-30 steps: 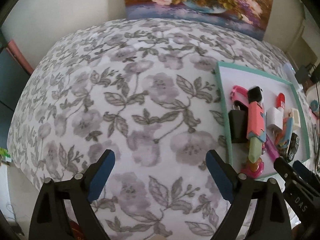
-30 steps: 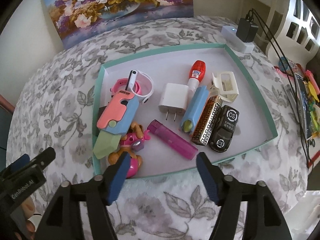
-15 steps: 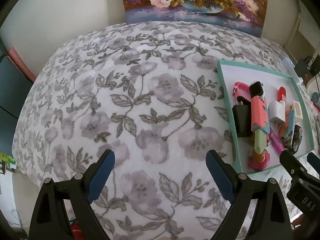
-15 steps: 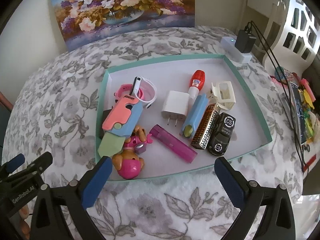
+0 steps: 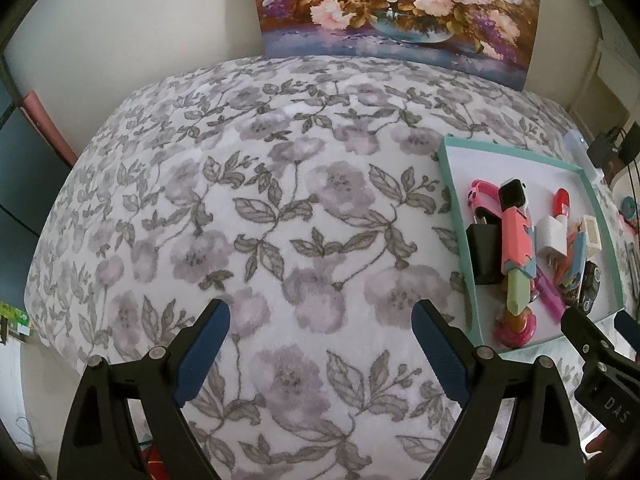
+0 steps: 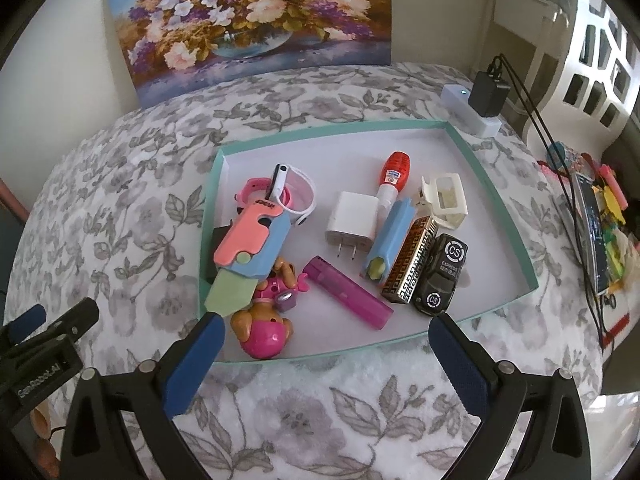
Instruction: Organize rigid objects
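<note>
A teal-rimmed tray (image 6: 496, 184) on the floral cloth holds several small objects: a pink-and-blue toy knife (image 6: 250, 240), a pink dog toy (image 6: 266, 326), a purple lighter (image 6: 346, 298), a white charger (image 6: 352, 222), a black toy car (image 6: 440, 280), a red-capped tube (image 6: 394, 172). My right gripper (image 6: 326, 330) is open and empty, just in front of the tray's near rim. My left gripper (image 5: 320, 316) is open and empty over bare cloth, left of the tray (image 5: 452, 204).
A flower painting (image 6: 256, 20) leans on the wall behind the table. A white power strip with a black plug (image 6: 480, 108) lies beyond the tray. Cables and stationery (image 6: 600, 220) sit at the right edge. The floral tablecloth (image 5: 240, 200) spreads left of the tray.
My right gripper has opened wide and pulled back from the tray. My left gripper has drawn back a little too, staying open.
</note>
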Tool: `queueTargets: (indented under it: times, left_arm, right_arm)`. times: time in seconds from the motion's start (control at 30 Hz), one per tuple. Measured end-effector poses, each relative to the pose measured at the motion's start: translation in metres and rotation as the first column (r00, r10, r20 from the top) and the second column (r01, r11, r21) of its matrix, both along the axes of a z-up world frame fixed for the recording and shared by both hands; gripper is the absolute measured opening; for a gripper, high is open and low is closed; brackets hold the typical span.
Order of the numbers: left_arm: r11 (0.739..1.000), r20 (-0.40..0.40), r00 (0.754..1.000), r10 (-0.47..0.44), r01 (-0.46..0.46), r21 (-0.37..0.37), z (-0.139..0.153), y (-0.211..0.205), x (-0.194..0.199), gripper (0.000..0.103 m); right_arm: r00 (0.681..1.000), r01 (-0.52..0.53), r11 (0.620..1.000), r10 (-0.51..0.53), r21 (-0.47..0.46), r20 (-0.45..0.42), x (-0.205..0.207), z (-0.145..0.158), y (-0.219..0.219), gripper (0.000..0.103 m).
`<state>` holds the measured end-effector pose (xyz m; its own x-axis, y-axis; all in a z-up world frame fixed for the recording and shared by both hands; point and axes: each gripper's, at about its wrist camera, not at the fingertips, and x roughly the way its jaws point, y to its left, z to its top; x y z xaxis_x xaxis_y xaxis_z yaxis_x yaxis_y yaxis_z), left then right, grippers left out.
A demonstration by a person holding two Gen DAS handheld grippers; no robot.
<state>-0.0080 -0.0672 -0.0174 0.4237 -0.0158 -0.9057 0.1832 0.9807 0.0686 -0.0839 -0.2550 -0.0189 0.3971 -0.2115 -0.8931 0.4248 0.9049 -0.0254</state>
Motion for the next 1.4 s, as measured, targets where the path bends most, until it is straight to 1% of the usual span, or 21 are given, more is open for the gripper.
queueTargets:
  times: [0.1,0.27,0.5,0.57,0.63,0.7,1.4]
  left_arm:
    - [1.0,0.003,1.0,-0.006,0.006,0.016,-0.0007,-0.0002,0.0,0.093]
    - [1.0,0.0,1.0,-0.022,0.022,0.007,-0.0018,-0.0015,0.0008,0.093]
    - [0.999,0.021,0.999,-0.036,0.036,0.013,0.0016,-0.0025,-0.0009,0.093]
    - [0.999,0.023,0.999,-0.035,0.035,0.017,0.0017,-0.0027,-0.0012,0.093]
    - [0.999,0.02,0.999,-0.029,0.028,0.041,0.0011,-0.0031,-0.0012,0.093]
    - [0.998,0.02,0.999,-0.026,0.025,0.051,0.0007,-0.0029,-0.0012,0.093]
    - [0.997,0.035,0.999,-0.007,0.005,0.075,0.0039,0.0007,-0.0014,0.093]
  right_arm:
    - [1.0,-0.009,1.0,0.009,-0.01,-0.008,0.0012,0.0003,0.0025,0.103]
    - [0.999,-0.032,0.999,0.031,-0.018,-0.012,0.0032,0.001,0.0054,0.103]
    - [0.999,-0.042,0.999,0.042,-0.019,-0.011,0.0037,0.001,0.0063,0.103]
    - [0.999,-0.042,0.999,0.042,-0.017,-0.01,0.0037,0.0012,0.0061,0.103]
    - [0.999,-0.041,0.999,0.041,-0.015,-0.01,0.0033,0.0011,0.0054,0.103]
    - [0.999,-0.039,0.999,0.039,-0.014,-0.01,0.0029,0.0011,0.0049,0.103]
    - [0.999,-0.041,0.999,0.041,-0.014,-0.012,0.0031,0.0007,0.0046,0.103]
